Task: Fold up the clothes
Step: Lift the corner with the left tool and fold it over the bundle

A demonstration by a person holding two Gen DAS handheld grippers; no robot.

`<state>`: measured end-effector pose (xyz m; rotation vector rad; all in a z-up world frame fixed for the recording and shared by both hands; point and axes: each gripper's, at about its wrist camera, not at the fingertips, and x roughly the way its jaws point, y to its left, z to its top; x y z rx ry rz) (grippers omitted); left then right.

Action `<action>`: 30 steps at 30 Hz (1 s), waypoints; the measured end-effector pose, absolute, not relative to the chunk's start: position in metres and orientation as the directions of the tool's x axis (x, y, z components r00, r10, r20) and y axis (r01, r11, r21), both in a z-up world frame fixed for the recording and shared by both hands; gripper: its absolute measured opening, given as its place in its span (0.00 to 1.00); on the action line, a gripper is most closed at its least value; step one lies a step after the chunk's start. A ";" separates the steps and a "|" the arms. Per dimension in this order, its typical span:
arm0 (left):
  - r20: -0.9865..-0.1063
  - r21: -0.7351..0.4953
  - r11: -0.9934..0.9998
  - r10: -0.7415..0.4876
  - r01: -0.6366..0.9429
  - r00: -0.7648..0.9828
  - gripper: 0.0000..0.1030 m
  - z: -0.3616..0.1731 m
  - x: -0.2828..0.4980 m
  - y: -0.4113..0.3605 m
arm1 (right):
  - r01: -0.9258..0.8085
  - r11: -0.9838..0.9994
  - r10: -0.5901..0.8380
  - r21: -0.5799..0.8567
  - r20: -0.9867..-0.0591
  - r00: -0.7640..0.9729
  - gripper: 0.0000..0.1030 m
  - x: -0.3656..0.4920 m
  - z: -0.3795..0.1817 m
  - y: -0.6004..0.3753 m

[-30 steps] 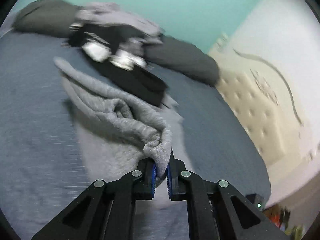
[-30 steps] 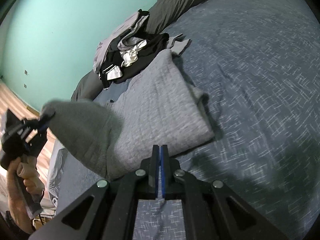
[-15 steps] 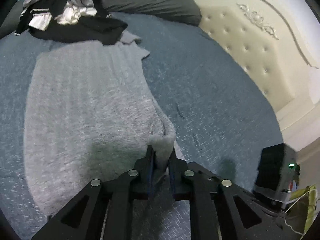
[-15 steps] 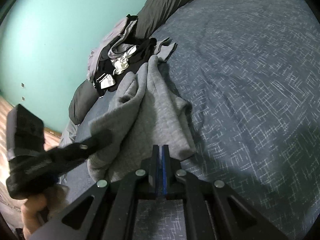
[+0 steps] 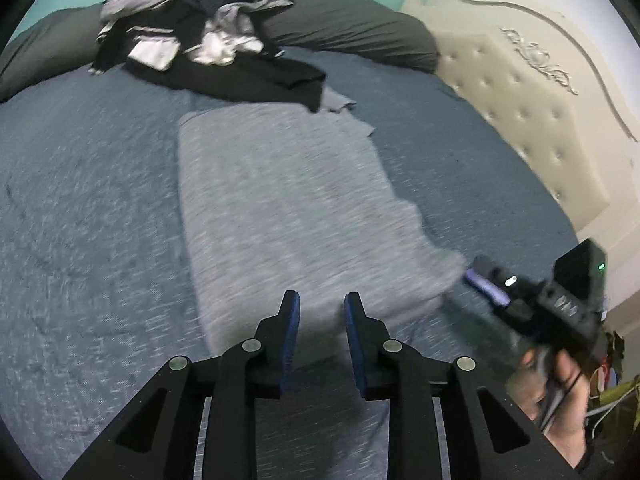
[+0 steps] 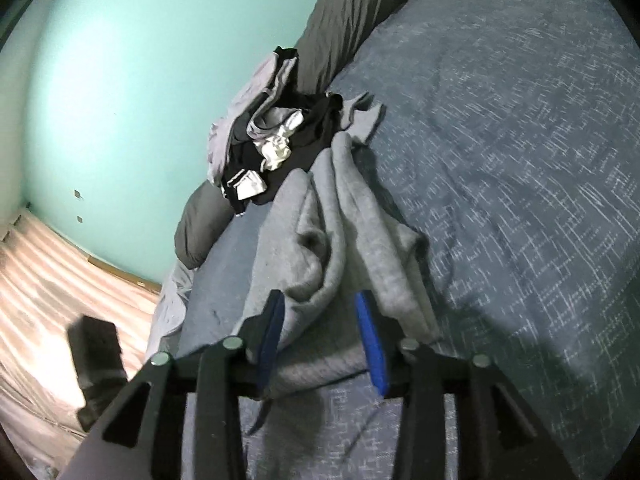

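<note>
The grey garment runs lengthwise away from the left claw, spread empty; the right claw, spread, straddles its near corner.

— Could you make out the right gripper in the left wrist view?

— Only as a smear; motion blur hid whether its tips touched the grey garment. The hand under it was cut off by the frame's edge.

— And the clothes pile?

— Too jumbled to count. It also covered the garment's far end.
</note>
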<state>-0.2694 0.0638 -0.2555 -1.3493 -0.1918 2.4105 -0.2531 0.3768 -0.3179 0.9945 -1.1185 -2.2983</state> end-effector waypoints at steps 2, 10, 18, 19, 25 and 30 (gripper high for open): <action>-0.800 -0.294 -0.924 0.379 -0.246 -0.465 0.24 -0.264 -0.269 0.060 | 0.060 -0.596 -0.618 0.801 -0.410 -0.671 0.40 -0.255 -0.315 0.375; -0.808 -0.296 -0.922 0.381 -0.250 -0.449 0.24 -0.282 -0.271 0.063 | 0.093 -0.631 -0.642 0.770 -0.451 -0.620 0.48 -0.275 -0.321 0.350; -0.825 -0.275 -0.925 0.368 -0.264 -0.430 0.24 -0.291 -0.271 0.069 | 0.087 -0.691 -0.610 0.717 -0.515 -0.603 0.08 -0.291 -0.333 0.336; -0.826 -0.273 -0.925 0.366 -0.264 -0.428 0.24 -0.291 -0.271 0.070 | 0.089 -0.698 -0.604 0.711 -0.517 -0.606 0.07 -0.291 -0.333 0.336; -0.830 -0.268 -0.921 0.370 -0.284 -0.418 0.24 -0.286 -0.271 0.079 | 0.165 -0.725 -0.573 0.669 -0.453 -0.683 0.06 -0.275 -0.292 0.347; -0.844 -0.223 -0.917 0.352 -0.330 -0.406 0.24 -0.284 -0.269 0.098 | 0.134 -0.729 -0.548 0.672 -0.455 -0.702 0.06 -0.260 -0.291 0.361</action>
